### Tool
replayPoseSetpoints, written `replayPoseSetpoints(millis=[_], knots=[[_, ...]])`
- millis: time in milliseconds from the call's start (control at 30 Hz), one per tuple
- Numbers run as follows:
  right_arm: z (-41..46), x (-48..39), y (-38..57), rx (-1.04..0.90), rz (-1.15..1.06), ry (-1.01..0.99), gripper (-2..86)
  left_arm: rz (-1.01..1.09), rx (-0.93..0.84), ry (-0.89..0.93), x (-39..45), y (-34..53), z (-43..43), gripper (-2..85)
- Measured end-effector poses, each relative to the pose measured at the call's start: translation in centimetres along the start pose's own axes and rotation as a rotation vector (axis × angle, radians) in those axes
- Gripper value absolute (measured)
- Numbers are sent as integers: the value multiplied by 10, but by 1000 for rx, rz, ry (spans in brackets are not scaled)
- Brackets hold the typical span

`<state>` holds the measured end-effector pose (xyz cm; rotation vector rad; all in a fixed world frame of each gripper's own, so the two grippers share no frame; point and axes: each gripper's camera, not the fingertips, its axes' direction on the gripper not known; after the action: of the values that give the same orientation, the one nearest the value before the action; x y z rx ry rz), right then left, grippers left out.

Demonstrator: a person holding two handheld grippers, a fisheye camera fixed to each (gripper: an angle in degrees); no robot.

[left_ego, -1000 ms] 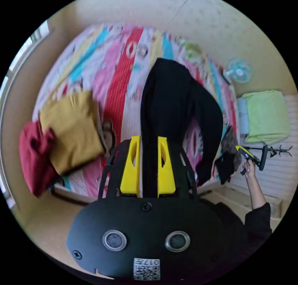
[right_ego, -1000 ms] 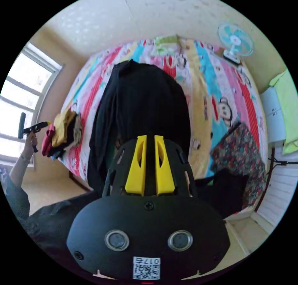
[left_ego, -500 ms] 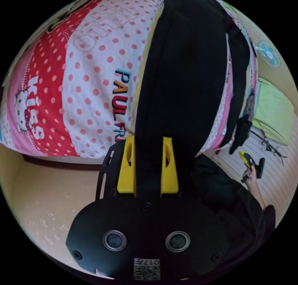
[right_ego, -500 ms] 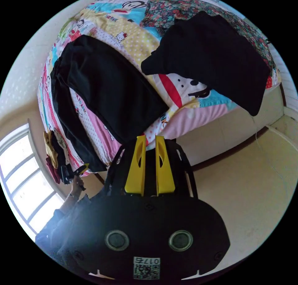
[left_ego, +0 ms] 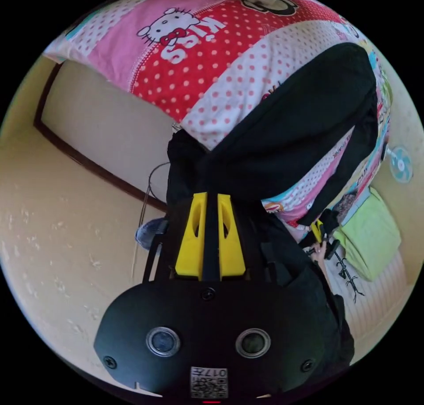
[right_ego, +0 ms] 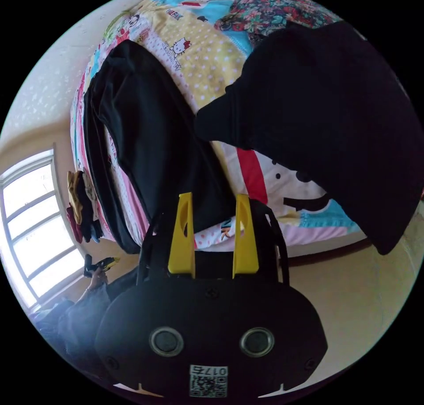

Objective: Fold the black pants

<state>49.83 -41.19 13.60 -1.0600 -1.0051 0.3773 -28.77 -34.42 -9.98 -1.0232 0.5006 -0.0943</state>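
The left gripper (left_ego: 210, 197) is pinching the black pants (left_ego: 291, 131) with its fingers at the bed (left_ego: 207, 61) edge. The right gripper (right_ego: 213, 200) is holding its fingers spread.

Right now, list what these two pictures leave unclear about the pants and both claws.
- Left gripper view: the left claw has its jaws nearly together against black pants; black on black hides any pinch.
- Right gripper view: the right claw stands open; its housing hides the pants' near hem.
- Right gripper view: the other black garment is cut off by the picture's edge.
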Motion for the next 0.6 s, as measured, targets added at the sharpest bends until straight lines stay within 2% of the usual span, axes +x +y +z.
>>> replayPoseSetpoints(millis=[133, 233, 300, 367, 467, 600], knots=[[-4, 24, 21, 13, -60, 109, 85, 13, -22, -134, 36, 32, -15, 51], [-21, 34, 61, -71, -362, 29, 49, 153, 7, -91, 91, 42, -22, 56], [-51, 65, 105, -34, -522, -28, 39, 264, -2, -20, 135, 42, -21, 66], [-62, 105, 126, -19, -457, 62, 35, 424, -45, 82, 207, 43, -13, 77], [-96, 135, 150, 43, -423, -19, 31, 616, -99, 106, 318, 56, 4, 98], [-141, 87, 200, 77, -744, -107, 29, 814, -187, 98, 453, 91, 35, 169]])
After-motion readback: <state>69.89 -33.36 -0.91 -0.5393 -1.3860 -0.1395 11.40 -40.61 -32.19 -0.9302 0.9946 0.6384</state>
